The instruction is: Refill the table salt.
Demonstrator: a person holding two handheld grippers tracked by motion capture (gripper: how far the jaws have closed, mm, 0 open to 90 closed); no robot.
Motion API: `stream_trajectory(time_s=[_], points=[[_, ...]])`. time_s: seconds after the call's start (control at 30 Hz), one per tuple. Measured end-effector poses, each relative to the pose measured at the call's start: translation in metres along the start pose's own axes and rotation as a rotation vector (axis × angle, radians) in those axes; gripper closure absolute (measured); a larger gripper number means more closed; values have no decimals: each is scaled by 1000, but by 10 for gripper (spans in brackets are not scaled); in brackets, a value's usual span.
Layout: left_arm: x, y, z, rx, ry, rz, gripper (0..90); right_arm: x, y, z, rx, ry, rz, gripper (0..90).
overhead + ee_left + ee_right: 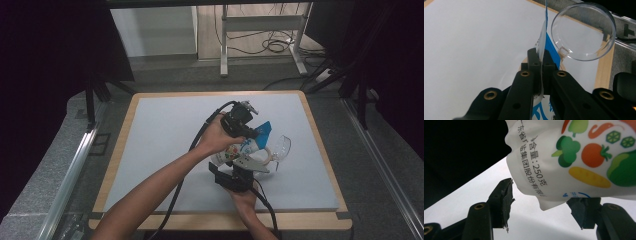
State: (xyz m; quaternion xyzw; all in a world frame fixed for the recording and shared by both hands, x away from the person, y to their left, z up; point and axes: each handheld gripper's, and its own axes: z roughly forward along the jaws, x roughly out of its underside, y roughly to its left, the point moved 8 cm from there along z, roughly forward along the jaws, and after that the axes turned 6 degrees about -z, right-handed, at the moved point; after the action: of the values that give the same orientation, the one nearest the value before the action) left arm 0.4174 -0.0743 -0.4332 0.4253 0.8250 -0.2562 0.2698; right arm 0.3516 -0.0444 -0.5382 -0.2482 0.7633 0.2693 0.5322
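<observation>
Pale blue-grey mat [165, 150] on a wood-edged table [120, 155]: near its right-centre, the left gripper [541, 58] is clenched on the flat top seam of a white printed pouch [244, 148], held tilted beside a clear plastic bowl [584, 31], while the right gripper [541, 195] stands released, its jaws straddling the pouch's lower corner without pressing it. To pour well, the pinch on the seam should probably stay firm as the right gripper closes on that corner and tips the pouch toward the bowl. Open mat lies left and ahead; the right border runs near the bowl.
</observation>
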Motion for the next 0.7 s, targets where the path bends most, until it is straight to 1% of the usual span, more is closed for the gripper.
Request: stream_trajectory(time_s=[0.03,0.1,0.13,0.2,0.43,0.53,0.7], points=[[0,1,0,-1,5,5,900,0,1,0,-2,0,9,400],[1,0,2,-8,12,3,900,0,1,0,-4,-1,1,400],[1,0,2,-12,13,5,900,0,2,1,-9,0,12,400],[1,0,4,-7,15,5,900,0,2,1,-12,-3,16,400],[2,0,6,-12,29,9,900,-1,4,2,-32,-5,30,400],[2,-1,7,-9,32,8,900,-3,6,2,-39,-13,9,400],[2,-2,9,-8,33,8,900,-4,5,1,-40,-17,13,400]])
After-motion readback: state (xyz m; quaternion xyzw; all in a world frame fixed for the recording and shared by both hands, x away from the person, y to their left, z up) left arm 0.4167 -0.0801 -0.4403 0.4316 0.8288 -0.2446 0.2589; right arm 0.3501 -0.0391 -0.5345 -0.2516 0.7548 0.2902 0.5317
